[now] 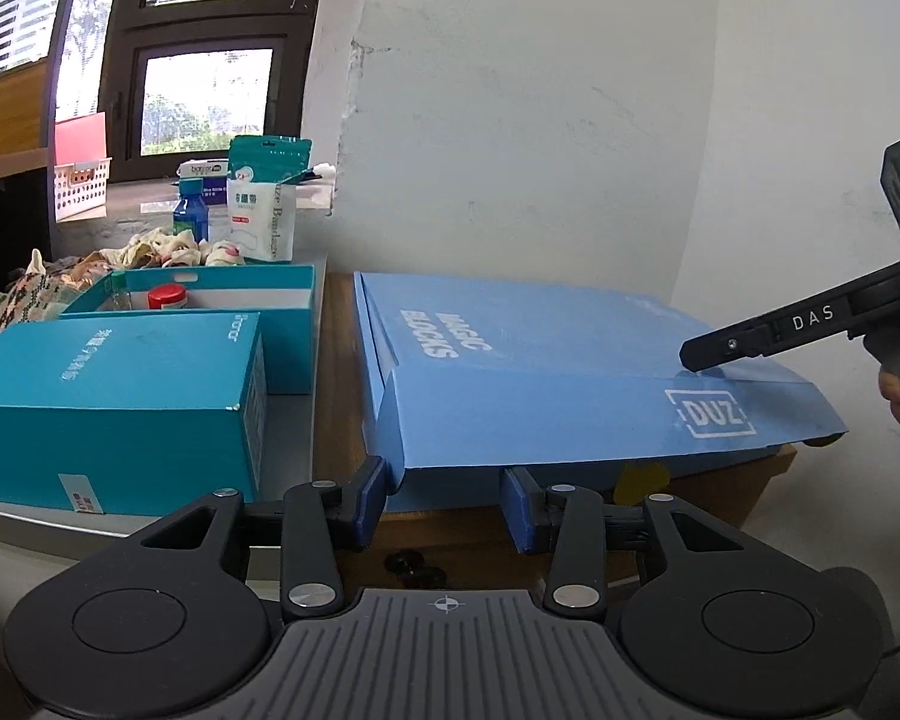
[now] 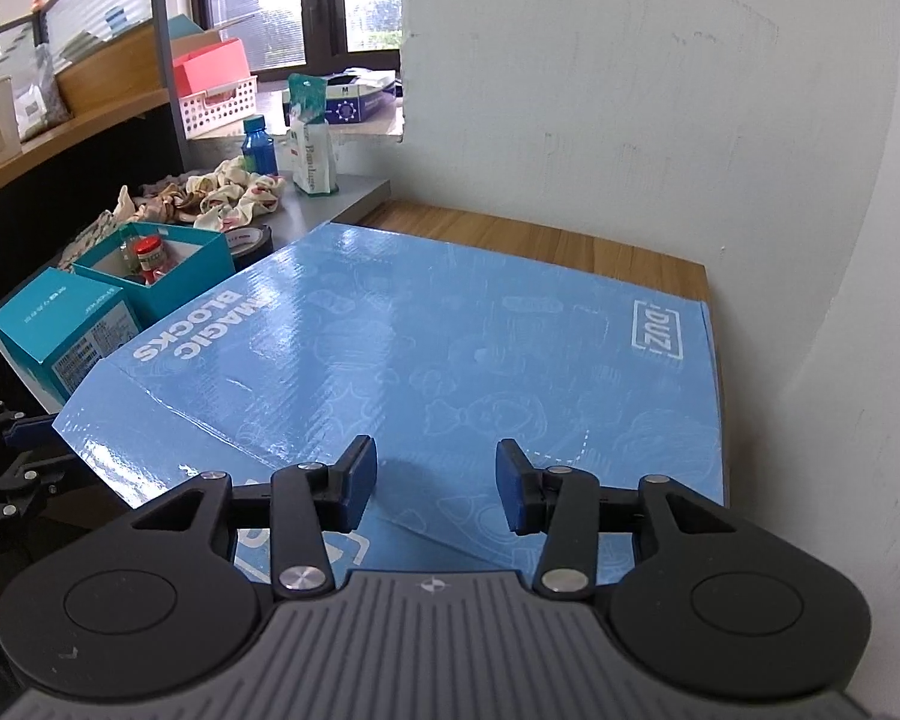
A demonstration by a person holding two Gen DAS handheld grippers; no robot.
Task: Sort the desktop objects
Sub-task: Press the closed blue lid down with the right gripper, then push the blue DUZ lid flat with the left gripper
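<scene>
Blue box [image 2: 450, 330] beneath tilted, open right tool [image 2: 437, 486]

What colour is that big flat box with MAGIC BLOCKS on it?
The MAGIC BLOCKS box is light blue with white lettering, clearest in the right wrist view.

one blue box [image 2: 426, 354], two teal boxes [image 1: 114, 396], two tools [image 2: 435, 483]

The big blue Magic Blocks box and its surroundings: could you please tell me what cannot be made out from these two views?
- Blue box contents: both views, hidden by its closed lid; a yellow thing peeks out beneath the flap.
- Open teal box: left wrist view, its wall hides all but a red-capped bottle.
- Right claw: left wrist view, whether it touches the lid is unclear.
- Small black items: left wrist view, too small to identify.
</scene>
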